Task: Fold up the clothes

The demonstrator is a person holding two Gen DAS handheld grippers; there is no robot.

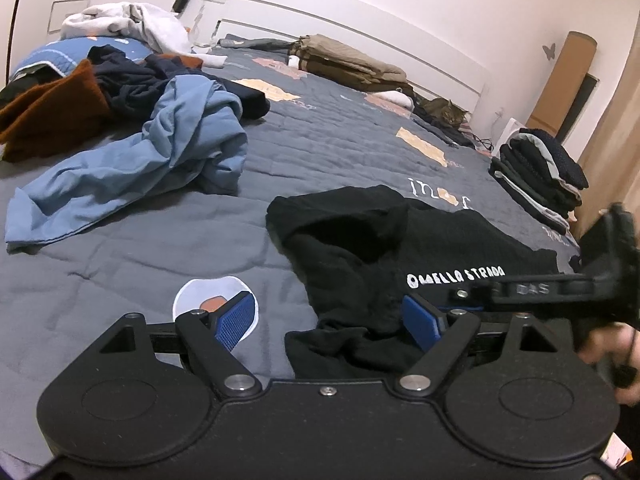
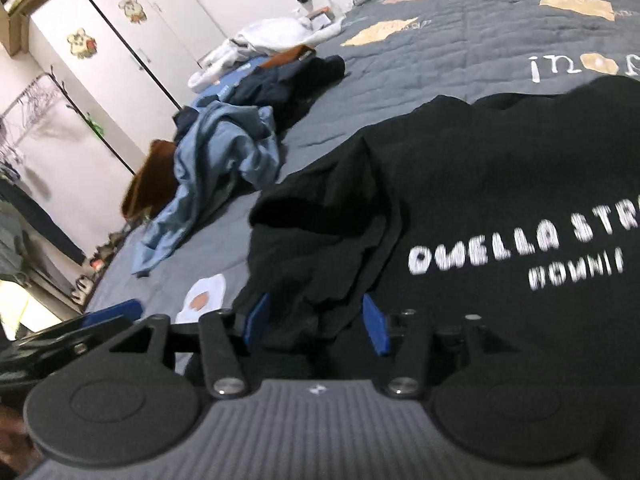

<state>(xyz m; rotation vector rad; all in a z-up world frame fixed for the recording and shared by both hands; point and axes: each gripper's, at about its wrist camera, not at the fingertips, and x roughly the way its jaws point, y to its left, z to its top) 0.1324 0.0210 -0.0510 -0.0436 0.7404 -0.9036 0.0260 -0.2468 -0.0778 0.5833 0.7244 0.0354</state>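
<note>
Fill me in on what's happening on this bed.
A person with a handheld gripper in each hand is working on a black T-shirt with white lettering, which lies crumpled on the grey quilt. Both the left gripper and the right gripper are open at the shirt's near edge, with bunched fabric between their fingers, nothing clamped yet. A rumpled light blue garment and other unfolded clothes wait further back, while a folded dark stack sits at the bed's right edge. A cat rests near the headboard.
</note>
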